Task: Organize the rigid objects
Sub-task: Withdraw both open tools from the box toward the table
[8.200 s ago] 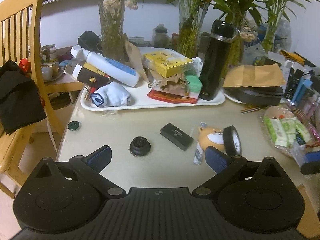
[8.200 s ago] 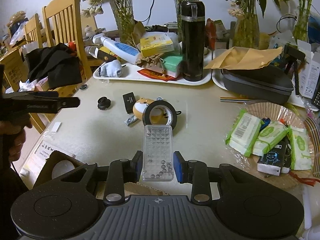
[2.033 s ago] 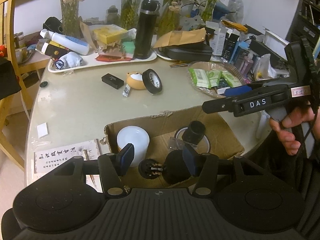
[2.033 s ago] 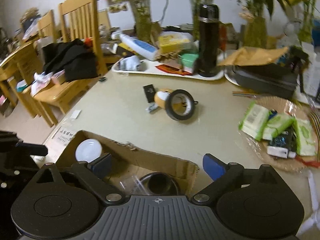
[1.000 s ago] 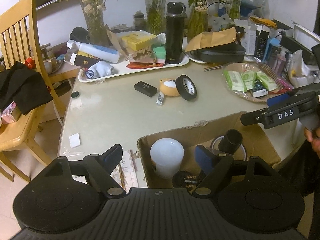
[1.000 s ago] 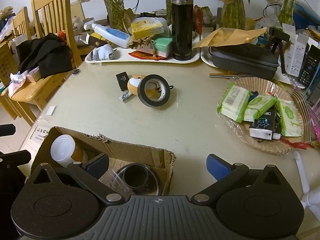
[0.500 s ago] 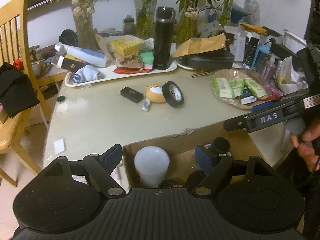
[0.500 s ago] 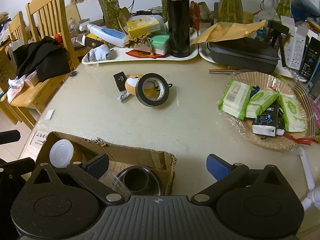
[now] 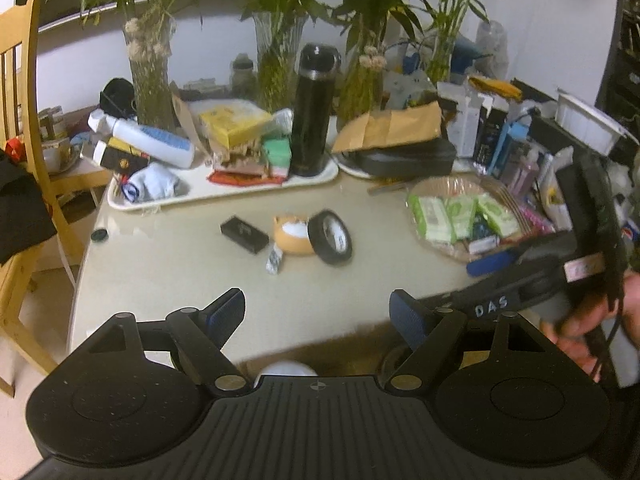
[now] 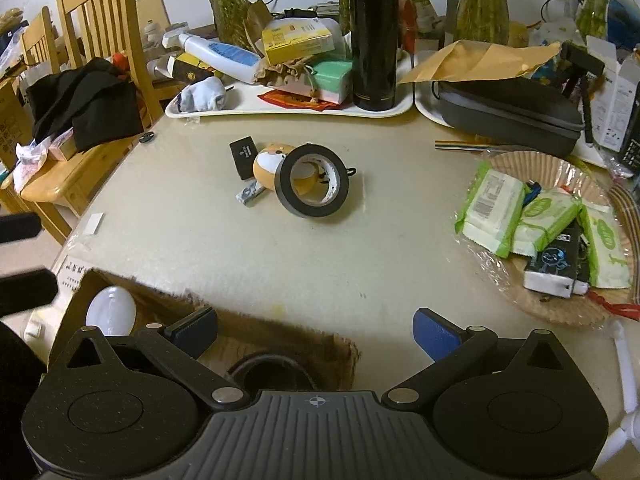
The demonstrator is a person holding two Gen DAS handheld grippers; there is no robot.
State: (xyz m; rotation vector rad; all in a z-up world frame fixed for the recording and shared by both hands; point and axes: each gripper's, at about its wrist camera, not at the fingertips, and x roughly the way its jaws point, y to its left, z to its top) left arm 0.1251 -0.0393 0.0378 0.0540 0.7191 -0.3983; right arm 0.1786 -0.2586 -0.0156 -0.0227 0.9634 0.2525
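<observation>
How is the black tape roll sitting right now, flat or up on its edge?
On edge. The black tape roll stands tilted, its open core facing the right wrist camera, leaning against the orange toy on the table.

A lived-in home dining room — cluttered beige table (image 10: 280,248), wooden chairs (image 10: 100,36) at ten o'clock, vased plants (image 9: 276,60) at twelve, a flask (image 10: 373,36) on a tray (image 10: 288,110), wipes (image 10: 490,208) at three — ordinary household mess.

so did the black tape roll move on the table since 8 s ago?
No. The black tape roll leans against the orange toy, beside the small black box, in front of the white tray, as before.
</observation>
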